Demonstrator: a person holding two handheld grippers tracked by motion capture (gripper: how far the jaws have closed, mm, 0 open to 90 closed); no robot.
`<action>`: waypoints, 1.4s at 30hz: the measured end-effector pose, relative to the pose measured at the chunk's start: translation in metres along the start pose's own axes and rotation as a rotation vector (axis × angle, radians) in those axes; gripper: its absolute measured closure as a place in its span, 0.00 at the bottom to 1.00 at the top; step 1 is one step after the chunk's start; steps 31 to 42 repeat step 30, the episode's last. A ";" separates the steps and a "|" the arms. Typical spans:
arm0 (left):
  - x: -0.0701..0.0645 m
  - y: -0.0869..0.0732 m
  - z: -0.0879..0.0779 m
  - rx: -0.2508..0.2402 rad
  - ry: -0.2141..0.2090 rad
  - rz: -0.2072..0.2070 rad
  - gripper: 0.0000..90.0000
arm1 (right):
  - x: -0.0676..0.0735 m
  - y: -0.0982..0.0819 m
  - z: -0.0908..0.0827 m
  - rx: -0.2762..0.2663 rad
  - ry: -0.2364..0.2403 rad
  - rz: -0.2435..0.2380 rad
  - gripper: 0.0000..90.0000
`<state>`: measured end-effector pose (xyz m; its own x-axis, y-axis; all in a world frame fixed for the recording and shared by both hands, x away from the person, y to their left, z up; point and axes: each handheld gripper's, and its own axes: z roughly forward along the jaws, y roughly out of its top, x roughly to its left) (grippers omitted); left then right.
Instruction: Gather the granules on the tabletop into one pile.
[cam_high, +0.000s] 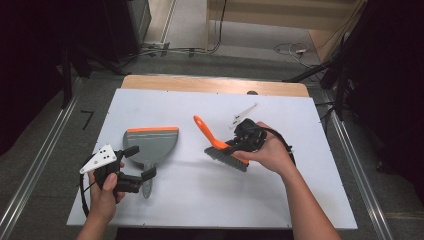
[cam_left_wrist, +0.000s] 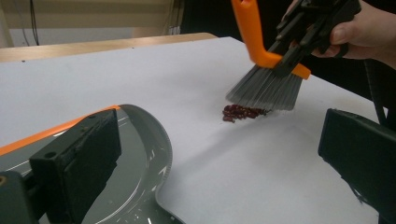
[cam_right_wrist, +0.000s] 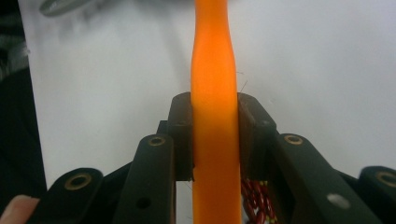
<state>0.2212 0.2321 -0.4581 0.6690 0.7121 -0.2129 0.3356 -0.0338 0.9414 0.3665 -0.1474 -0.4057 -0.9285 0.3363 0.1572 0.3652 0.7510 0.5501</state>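
A grey dustpan (cam_high: 152, 144) with an orange lip lies flat on the white tabletop (cam_high: 200, 195), handle toward the near edge. My left gripper (cam_high: 140, 162) is open, its jaws wide apart over the pan's neck without gripping it; in the left gripper view the pan (cam_left_wrist: 135, 186) lies under the left-hand jaw. An orange-handled brush (cam_high: 222, 149) with grey bristles is held by my right gripper (cam_high: 239, 144), which is shut on the handle (cam_right_wrist: 214, 93). The bristles (cam_left_wrist: 266, 88) hang just over a small pile of red beans (cam_left_wrist: 240, 113).
The table's wooden far edge (cam_high: 215, 84) borders a floor with cables (cam_high: 290, 49). Metal rails (cam_high: 35, 170) run along both sides. Dark equipment stands at the left and right.
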 end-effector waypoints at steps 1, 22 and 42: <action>0.000 0.000 0.000 0.001 0.001 0.001 0.00 | -0.001 -0.005 -0.005 -0.016 -0.012 0.024 0.76; 0.010 0.001 -0.009 -0.016 0.049 0.001 0.00 | -0.027 -0.163 -0.081 -0.353 -0.180 0.466 0.76; 0.018 0.001 -0.016 -0.038 0.067 -0.011 0.00 | -0.038 -0.191 -0.088 -0.399 -0.179 0.529 0.76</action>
